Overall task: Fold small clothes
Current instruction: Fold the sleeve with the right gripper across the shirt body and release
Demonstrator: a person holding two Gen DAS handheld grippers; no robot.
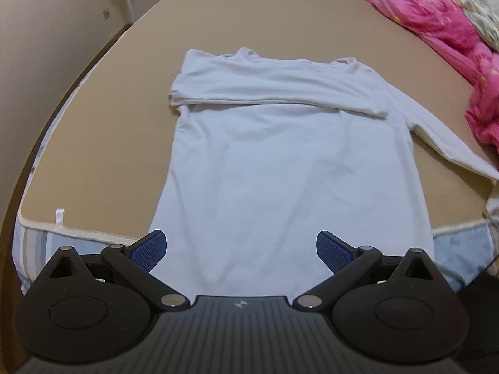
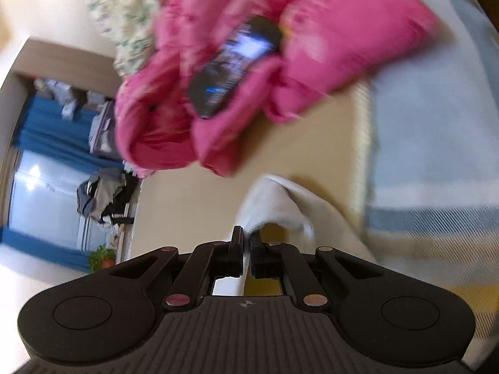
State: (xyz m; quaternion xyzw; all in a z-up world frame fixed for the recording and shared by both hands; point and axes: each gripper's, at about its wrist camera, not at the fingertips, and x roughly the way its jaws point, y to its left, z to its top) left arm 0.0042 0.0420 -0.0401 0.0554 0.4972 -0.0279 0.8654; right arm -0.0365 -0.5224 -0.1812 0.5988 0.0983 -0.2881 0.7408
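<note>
On the tan bed [image 1: 280, 18], white shirt [image 1: 280, 162] flat, one sleeve folded across its chest; right claw [image 2: 246, 243] pinching the other sleeve's cuff [image 2: 274, 202] beside the shirt, left claw [image 1: 240, 249] spread over its hem, folds remaining

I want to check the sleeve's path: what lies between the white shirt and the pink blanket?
In the left wrist view, only bare tan mattress cover separates the white shirt from the pink blanket.
</note>
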